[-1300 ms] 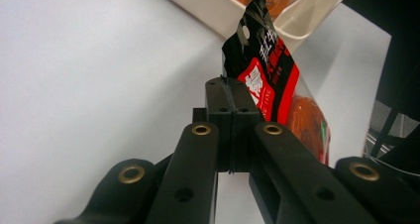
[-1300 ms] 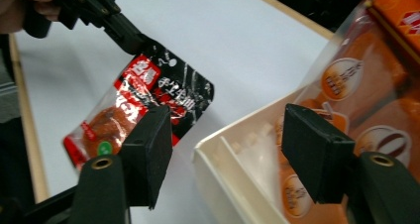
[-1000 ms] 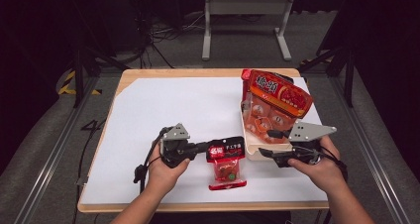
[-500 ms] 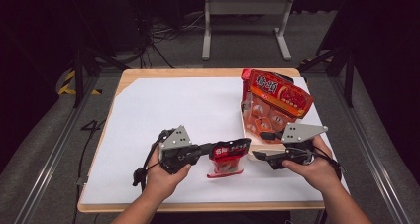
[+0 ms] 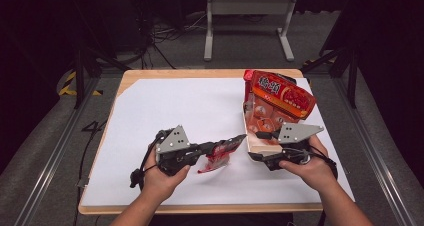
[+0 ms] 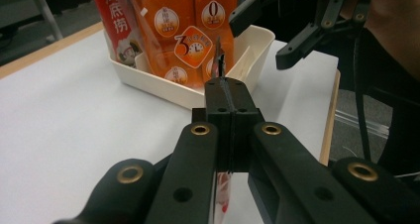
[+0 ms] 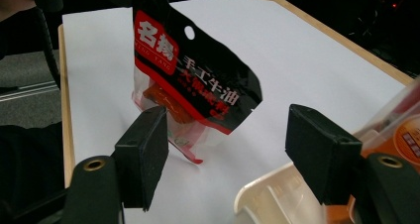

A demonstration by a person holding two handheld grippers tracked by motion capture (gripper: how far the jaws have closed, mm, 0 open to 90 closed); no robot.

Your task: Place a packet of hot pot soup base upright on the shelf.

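Packet: your small red and black plastic sauce packet (image 5: 220, 155) is lifted off the white sheet, near the middle of the table. It tilts, with its black top end pointing right toward the tray. From your right gripper view you see its face with white writing (image 7: 190, 87) and a little round hole near the top.
Left gripper: your left gripper (image 5: 212, 147) has its black jaws pressed tight together, pinching the edge of the packet. In your left gripper view the thin packet edge (image 6: 218, 60) sticks up just past the jaw tips.
Right gripper: your right gripper (image 7: 228, 159) has its jaws spread wide, and they have just been opening. Nothing is between the pads. It sits just right of the packet and does not touch it.
Tray: the cream plastic tray (image 5: 248, 136) is on the right side of the table, just beside your right gripper. Its rim is near the left gripper tips (image 6: 257, 50).
Big bags: shiny orange and red snack bags (image 5: 278, 98) stand inside the tray, leaning to the far right.
Table: the wooden table (image 5: 200, 74) has a big white paper sheet (image 5: 170, 111) on top.
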